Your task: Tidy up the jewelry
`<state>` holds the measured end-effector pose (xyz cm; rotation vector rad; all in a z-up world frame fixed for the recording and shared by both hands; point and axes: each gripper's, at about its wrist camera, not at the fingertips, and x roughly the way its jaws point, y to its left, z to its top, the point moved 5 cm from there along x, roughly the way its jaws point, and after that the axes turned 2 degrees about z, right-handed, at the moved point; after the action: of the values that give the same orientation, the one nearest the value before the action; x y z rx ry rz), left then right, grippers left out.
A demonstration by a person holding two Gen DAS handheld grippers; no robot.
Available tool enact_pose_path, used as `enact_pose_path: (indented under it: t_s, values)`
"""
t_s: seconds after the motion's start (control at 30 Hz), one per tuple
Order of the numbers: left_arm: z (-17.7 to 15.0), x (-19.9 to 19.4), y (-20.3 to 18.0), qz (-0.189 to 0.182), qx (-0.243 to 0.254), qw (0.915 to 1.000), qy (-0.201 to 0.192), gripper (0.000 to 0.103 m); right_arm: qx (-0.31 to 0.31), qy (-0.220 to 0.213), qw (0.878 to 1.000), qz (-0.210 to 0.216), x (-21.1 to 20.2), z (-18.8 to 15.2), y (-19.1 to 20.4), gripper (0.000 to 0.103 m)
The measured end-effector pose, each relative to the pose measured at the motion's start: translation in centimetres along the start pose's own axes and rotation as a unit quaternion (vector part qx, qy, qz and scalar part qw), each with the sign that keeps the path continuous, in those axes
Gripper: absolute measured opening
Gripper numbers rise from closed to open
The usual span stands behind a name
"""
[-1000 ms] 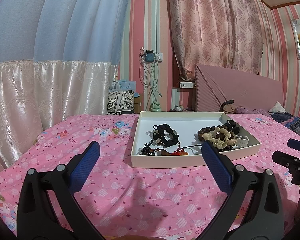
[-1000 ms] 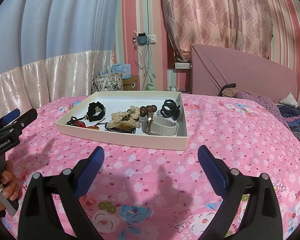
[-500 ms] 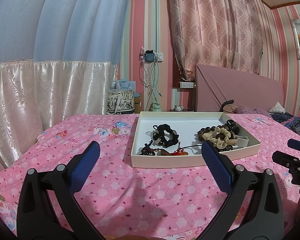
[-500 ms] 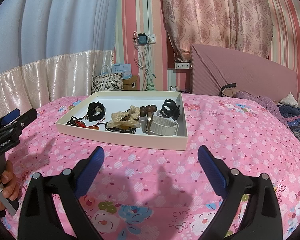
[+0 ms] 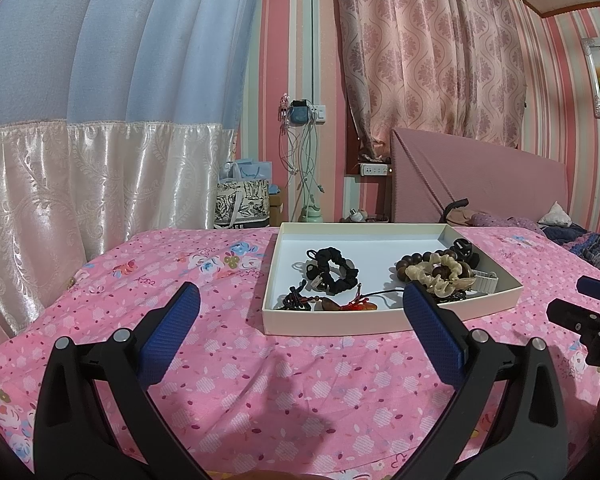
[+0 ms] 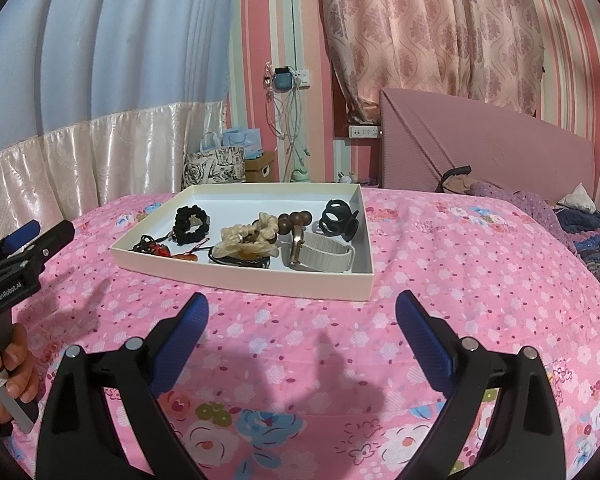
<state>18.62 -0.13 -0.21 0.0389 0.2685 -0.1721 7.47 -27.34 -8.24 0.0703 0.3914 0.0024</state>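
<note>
No shift since before: both grippers' fingers spread, empty, short of white tray (image 6: 240,276) of jewelry, long axis left-right.

A: Both views are evenly lit and fairly bright, with soft indoor light and no hard glare. Colours run warm and pink.

B: Shadows?

A: Soft ones. Dark smudges fall on the pink bedspread (image 5: 228,364) between and just ahead of the left gripper (image 5: 300,304), and the same under the right gripper (image 6: 302,308).

B: Any shine?

A: Only a gentle sheen on the satin curtain hem (image 5: 100,184), far left of the tongs.

B: Sharpness?

A: Crisp in the middle; the white tray (image 6: 240,276) reads clearly. Fisheye bending curves the walls, and black vignetting fills the corners.
</note>
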Motion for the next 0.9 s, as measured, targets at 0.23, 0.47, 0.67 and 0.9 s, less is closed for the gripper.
enact_pose_path:
  t_s: [0.23, 0.47, 0.67, 0.9]
  values:
    - [-0.06, -0.18, -0.27, -0.002, 0.004, 1.0000, 0.001, 0.100, -0.001, 0.001, 1.000, -0.002, -0.01, -0.02, 0.27, 0.094]
    - [-0.12, -0.24, -0.42, -0.001, 0.008, 1.0000, 0.004, 0.100, -0.003, 0.002, 1.000, -0.002, -0.04, -0.05, 0.31, 0.094]
    - [-0.13, -0.39, -0.53, 0.000, 0.011, 0.9999, 0.001, 0.100, -0.003, 0.002, 1.000, -0.002, -0.09, -0.04, 0.32, 0.094]
    - [-0.14, -0.40, -0.56, 0.000, 0.011, 0.9999, 0.002, 0.100, -0.004, 0.002, 1.000, -0.003, -0.09, -0.07, 0.28, 0.094]
